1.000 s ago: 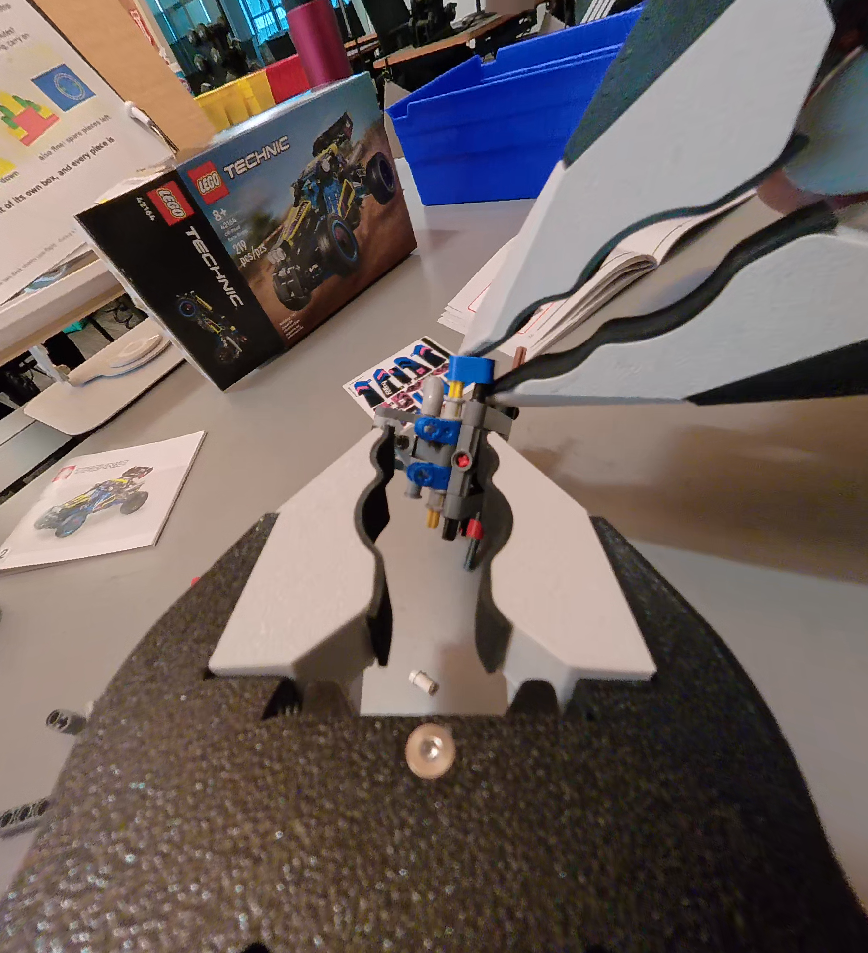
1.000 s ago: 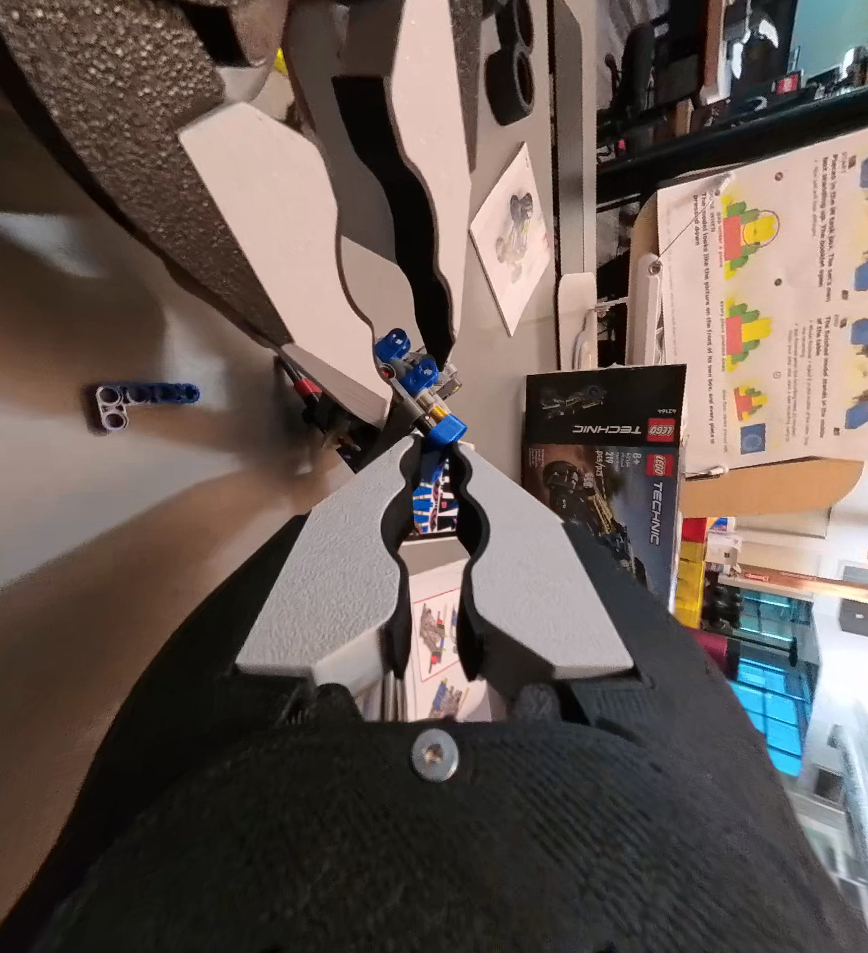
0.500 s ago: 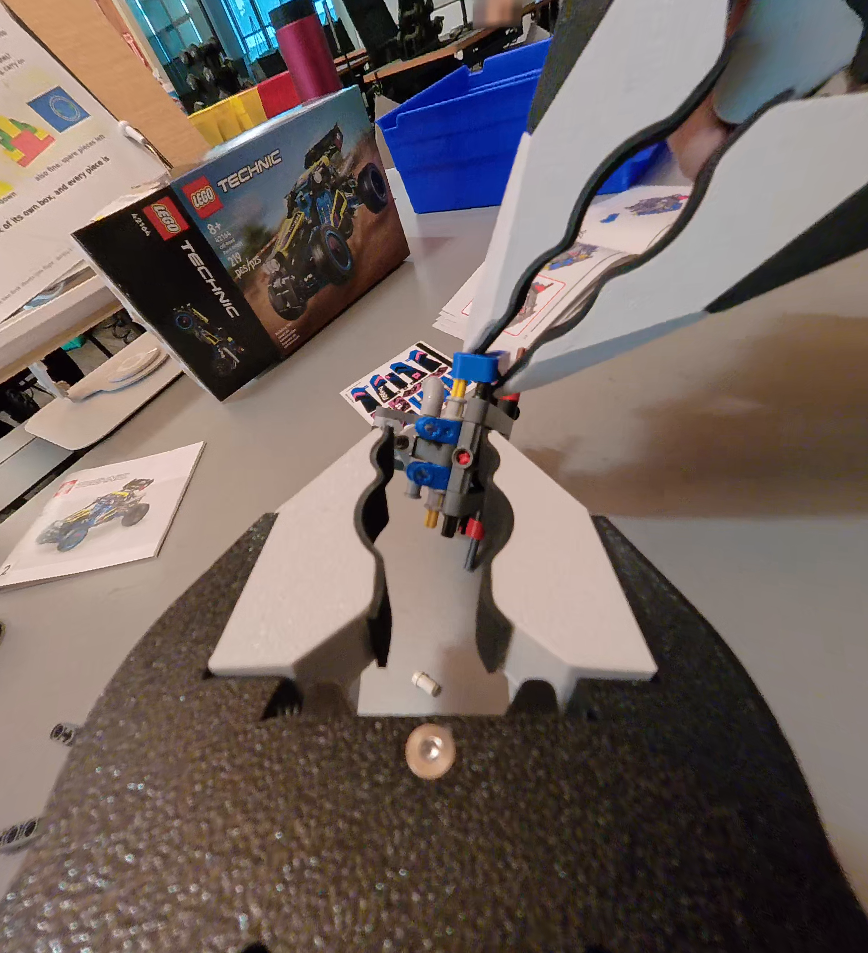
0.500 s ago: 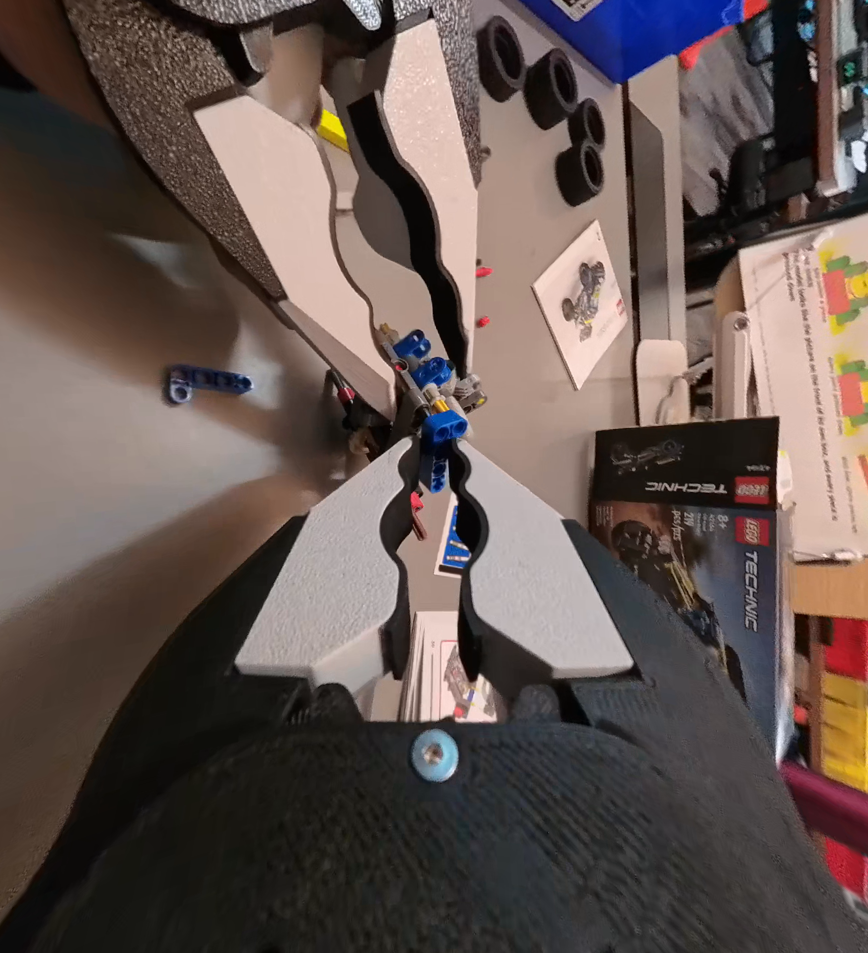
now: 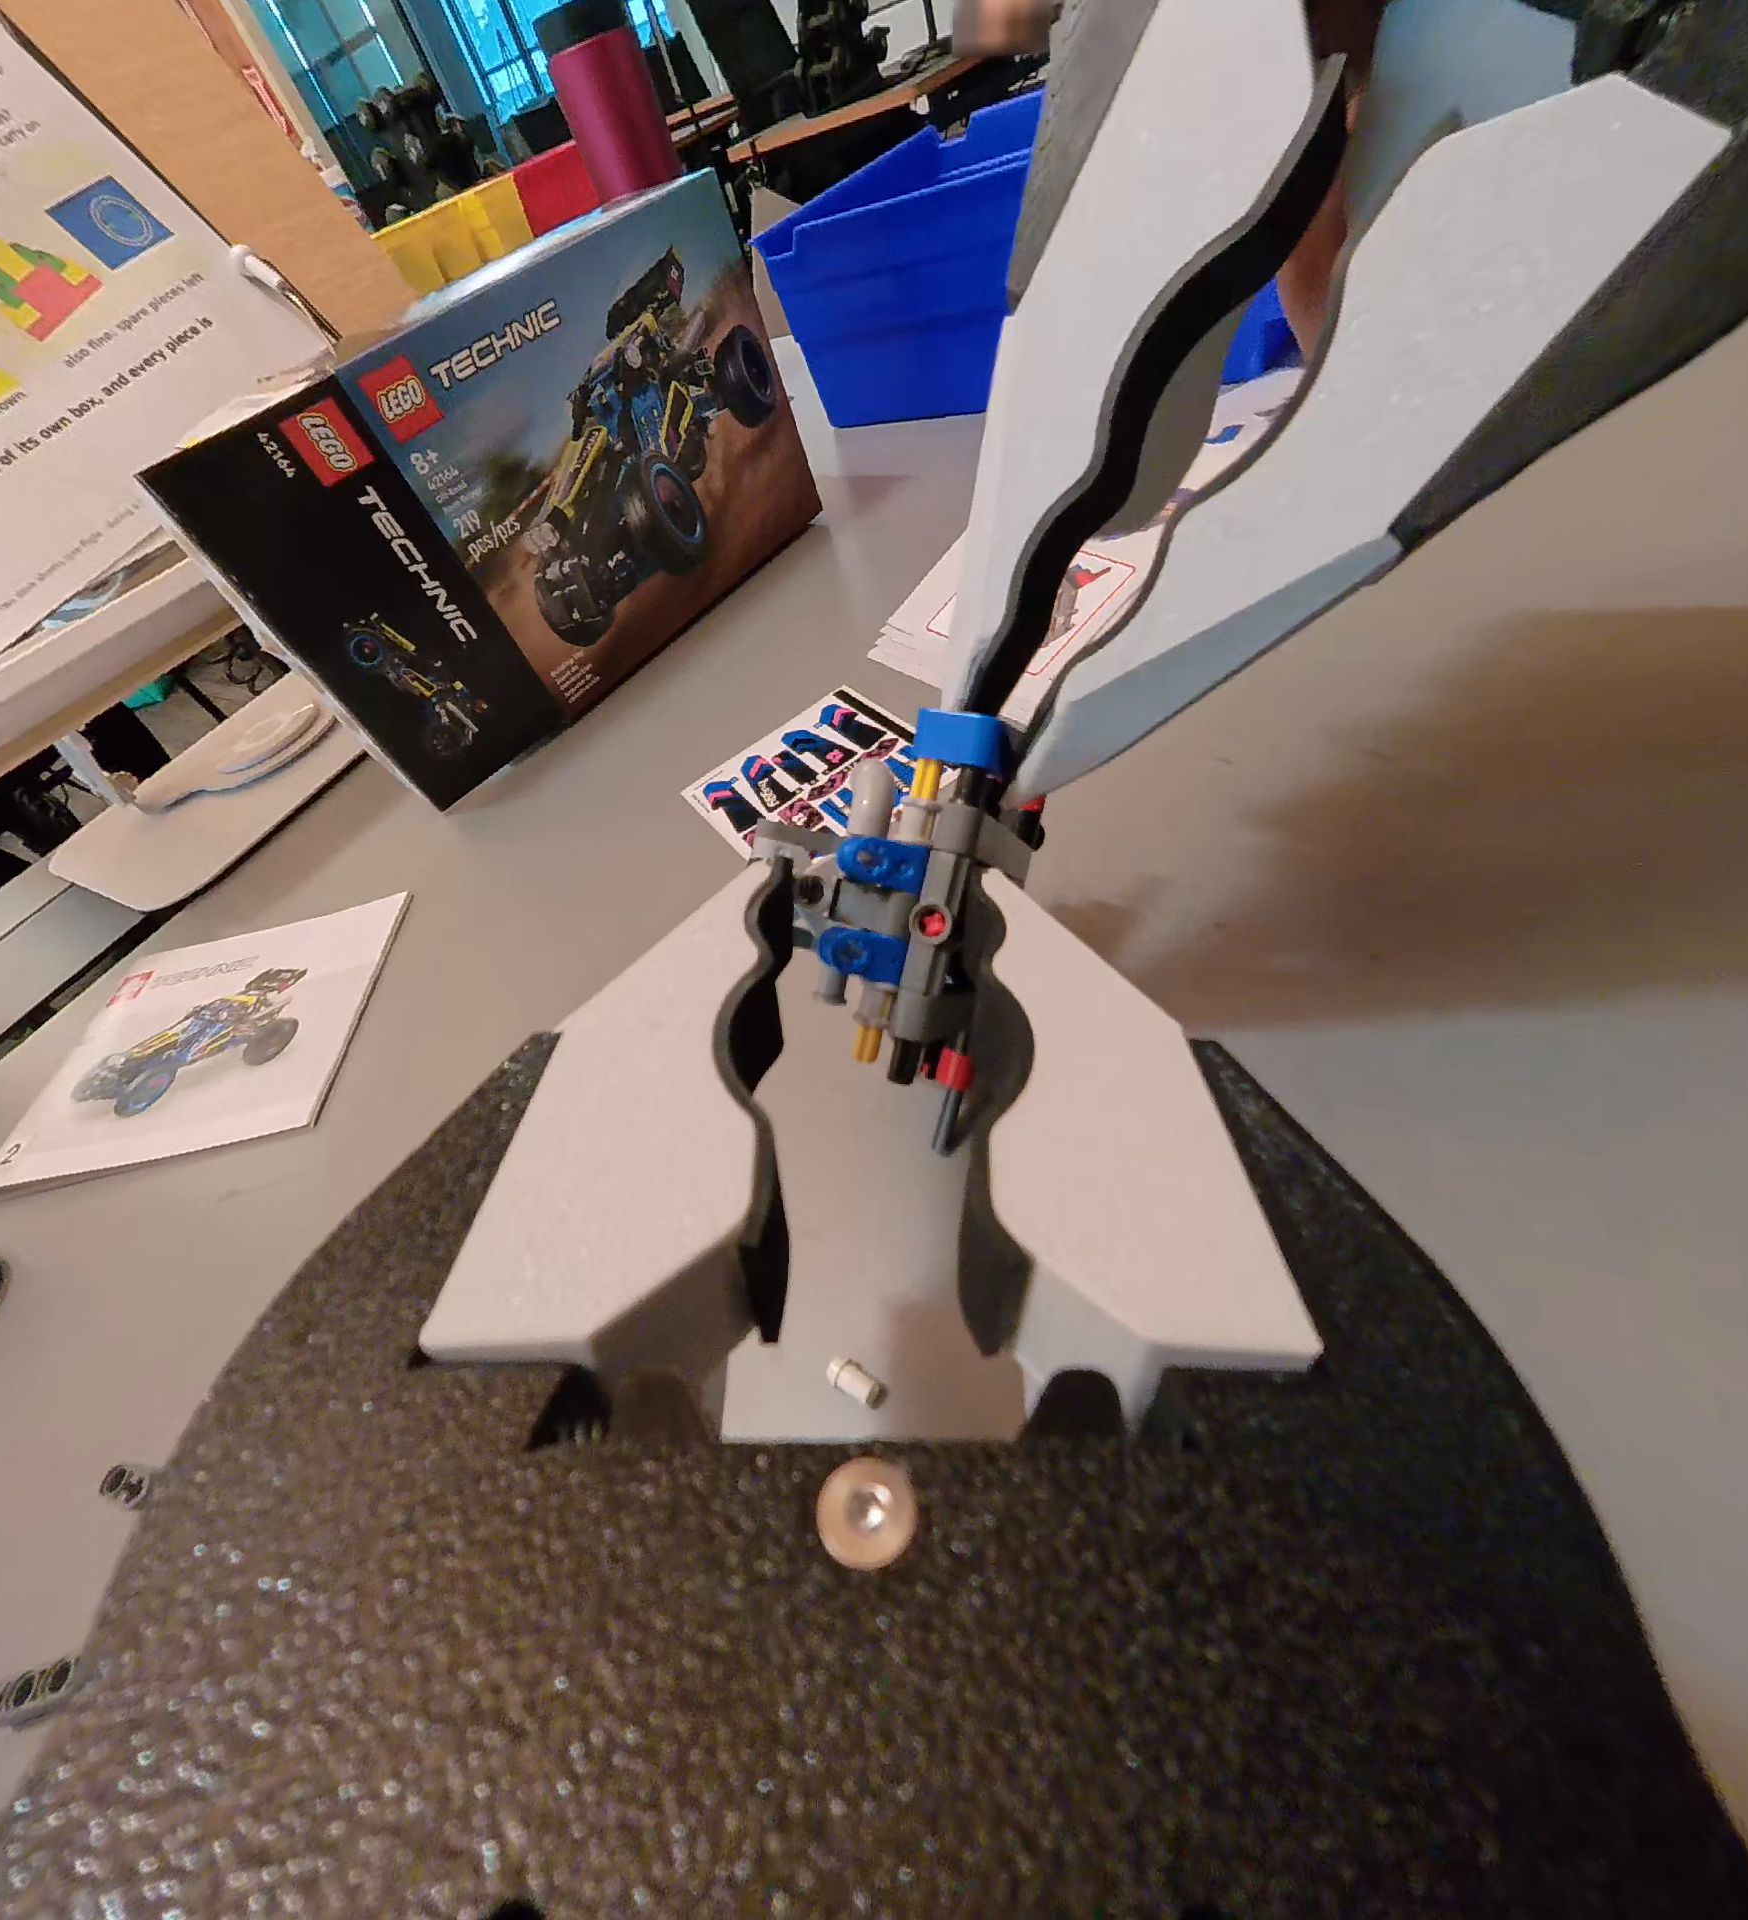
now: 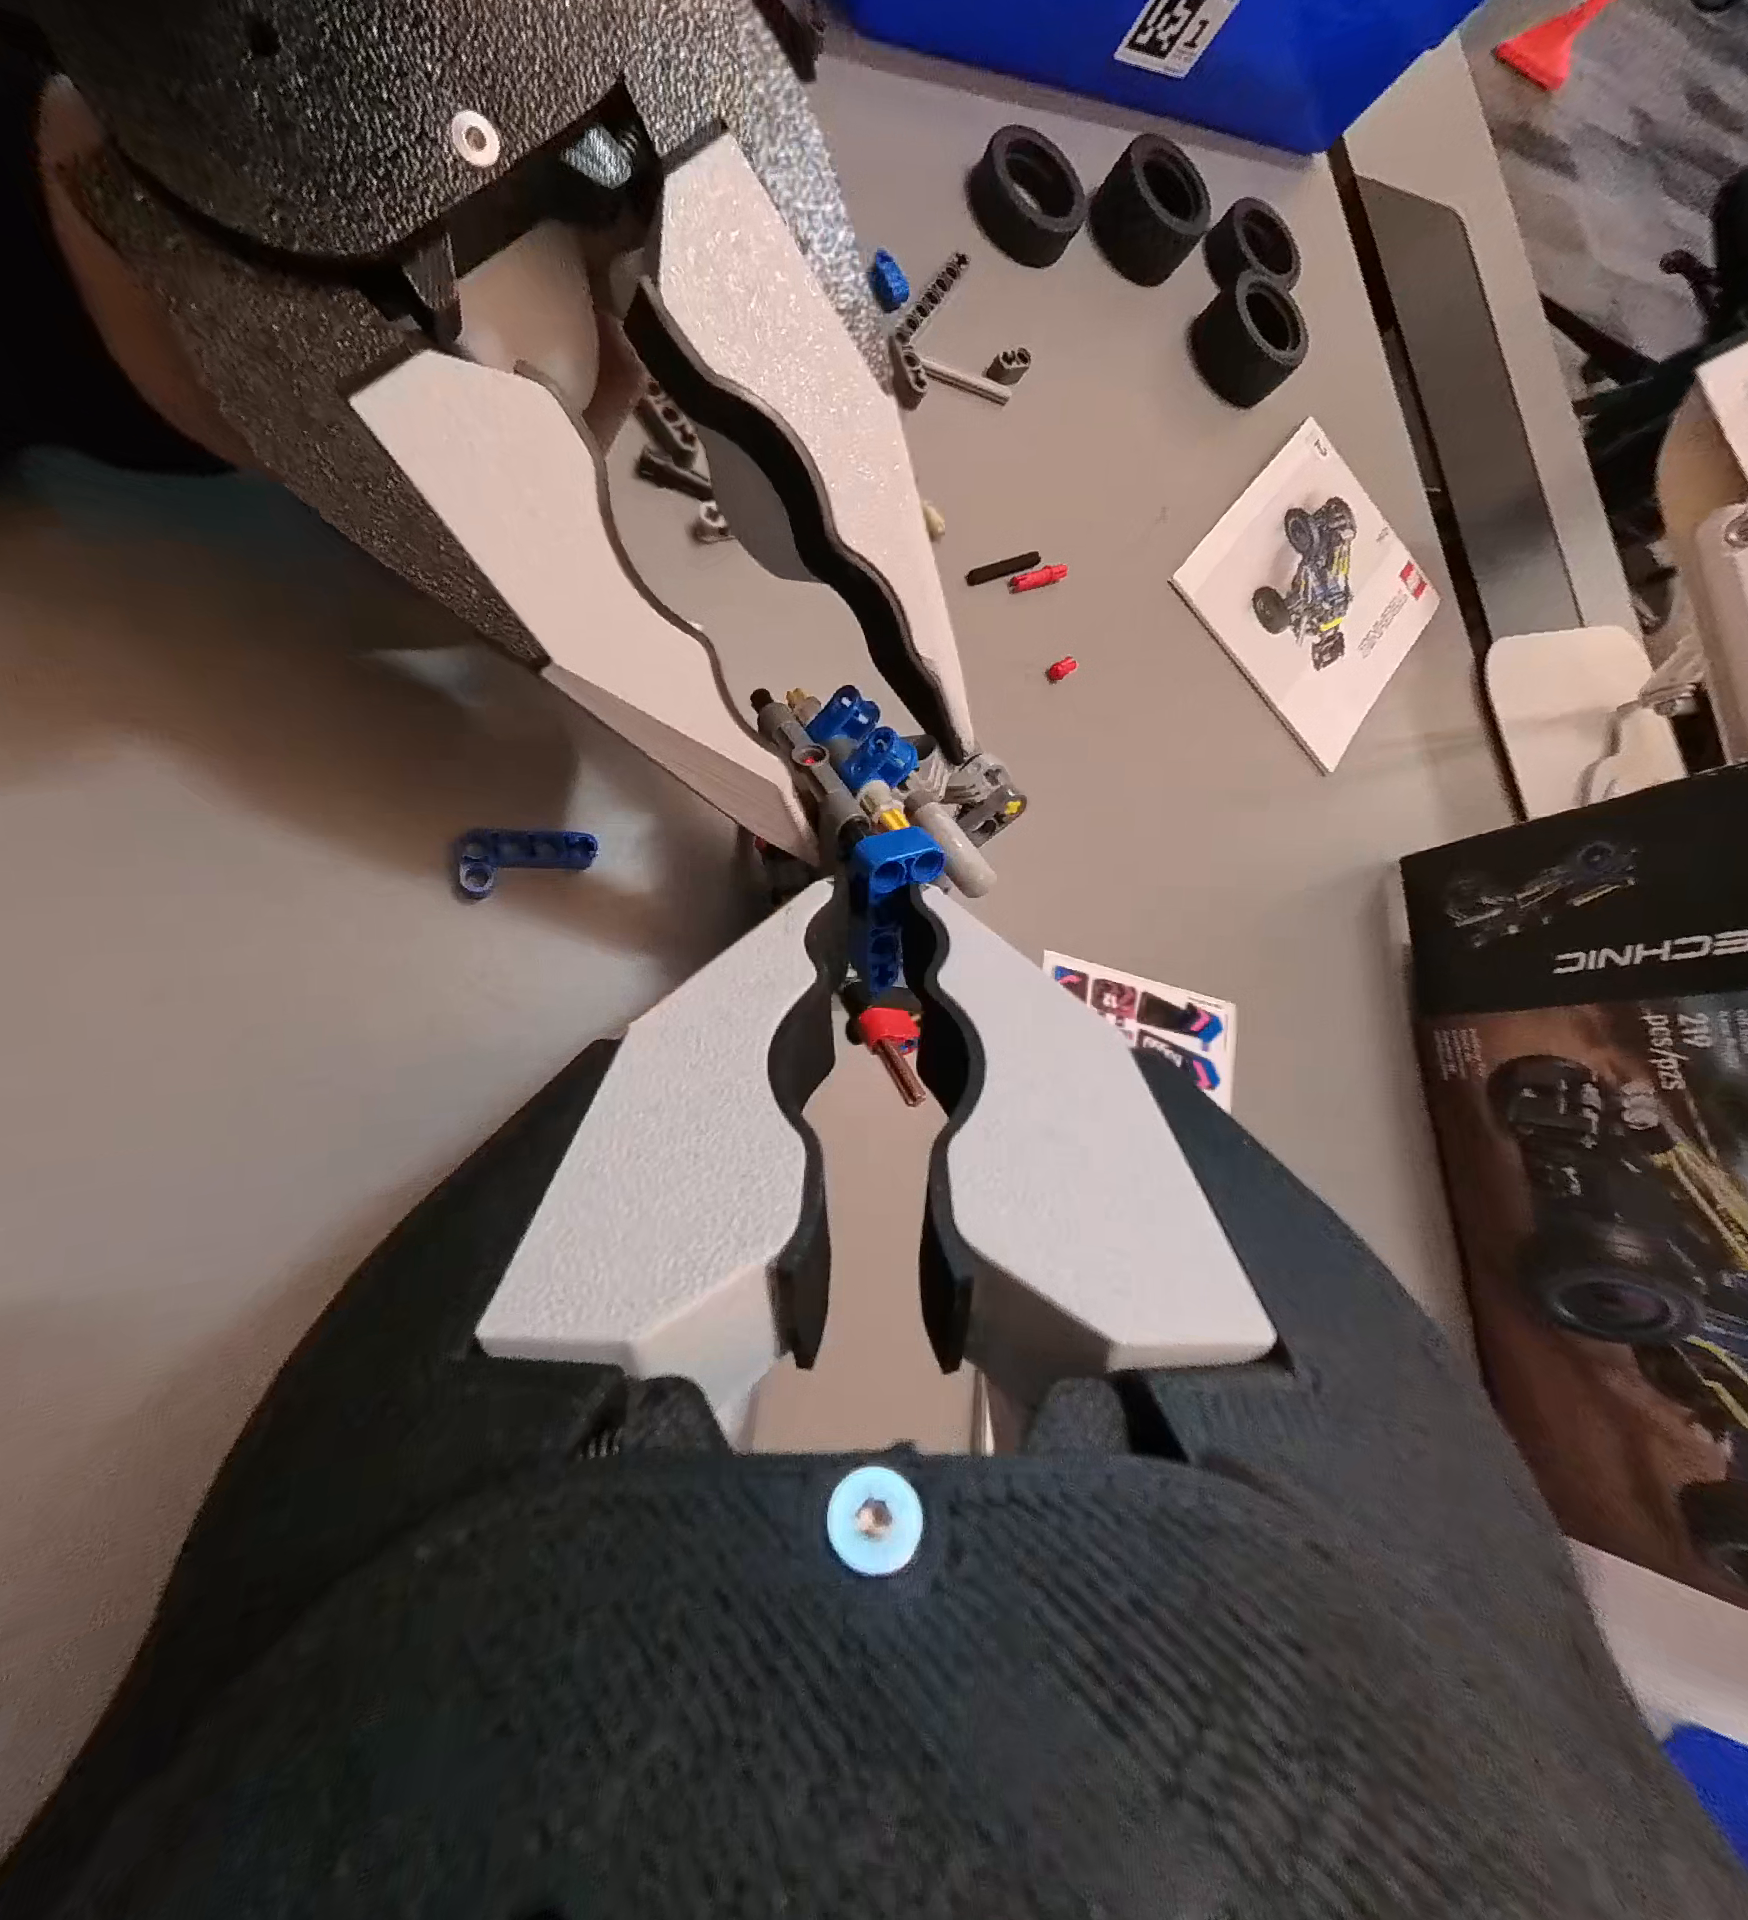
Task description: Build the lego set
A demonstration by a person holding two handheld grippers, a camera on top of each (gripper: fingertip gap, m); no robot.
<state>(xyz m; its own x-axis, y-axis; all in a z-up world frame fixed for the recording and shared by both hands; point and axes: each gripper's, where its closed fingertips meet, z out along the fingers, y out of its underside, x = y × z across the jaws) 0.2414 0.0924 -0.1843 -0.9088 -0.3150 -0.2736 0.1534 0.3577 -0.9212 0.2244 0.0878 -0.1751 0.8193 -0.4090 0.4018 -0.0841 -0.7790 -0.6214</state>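
Gripping from both ends, the two grippers share one small lego assembly (image 5: 896,920) at the centre of the left wrist view, held up off the grey table (image 5: 1472,1195). The left gripper (image 5: 875,940) has its jaws closed to a narrow gap on the lower body, a grey frame with two blue connectors, a red pin, and yellow and black axles poking out below. The right gripper (image 6: 875,935) comes in from the upper right of that view, jaws nearly together, pinching a blue beam (image 6: 885,904) at the top of the assembly; a red bush and a brown axle trail back between its fingers. Behind, at mid-left, stands the set box (image 5: 537,499), with a sticker sheet (image 5: 808,769) just beyond the assembly.
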